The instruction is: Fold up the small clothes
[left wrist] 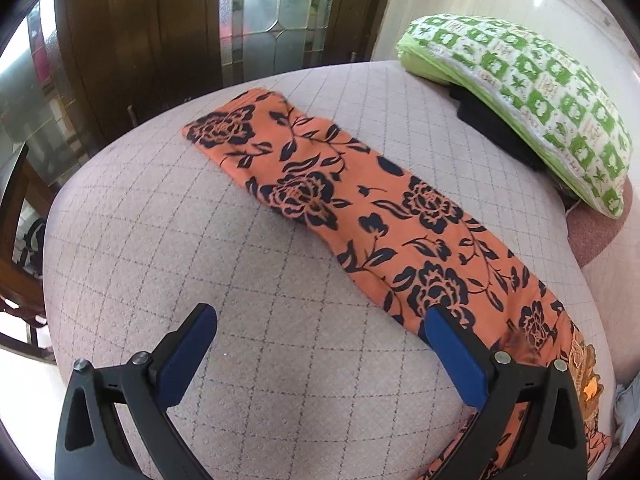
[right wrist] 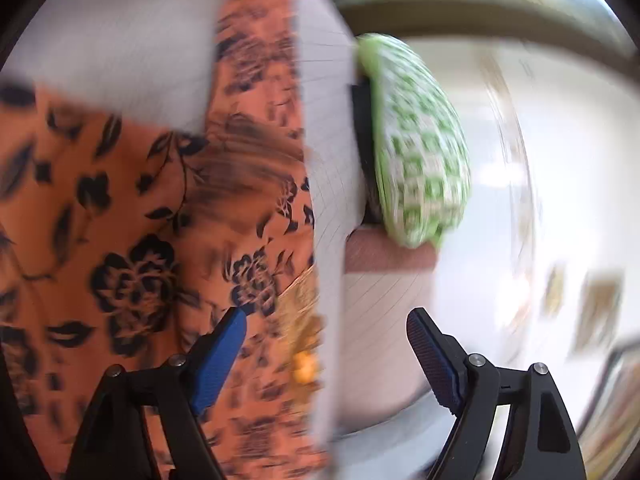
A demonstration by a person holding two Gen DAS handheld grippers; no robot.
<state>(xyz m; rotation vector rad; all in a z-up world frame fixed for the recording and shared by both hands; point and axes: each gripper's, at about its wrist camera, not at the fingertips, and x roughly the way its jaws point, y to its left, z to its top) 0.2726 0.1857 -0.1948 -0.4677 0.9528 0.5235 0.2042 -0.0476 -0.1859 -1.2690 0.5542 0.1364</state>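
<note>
An orange garment with a black flower print [left wrist: 360, 208] lies flat as a long strip on the quilted grey surface [left wrist: 168, 240], running from the far left to the near right. My left gripper [left wrist: 320, 324] is open and empty just above the surface, its right finger [left wrist: 452, 356] over the garment's near edge. In the blurred right wrist view the same garment [right wrist: 132, 240] fills the left half. My right gripper [right wrist: 326, 320] is open and empty, with its left finger [right wrist: 220, 356] over the cloth.
A green and white checked pillow [left wrist: 532, 108] lies on a dark folded item [left wrist: 496, 120] at the far right edge; it also shows in the right wrist view [right wrist: 420, 152]. A wooden door with glass panes [left wrist: 256, 12] stands behind.
</note>
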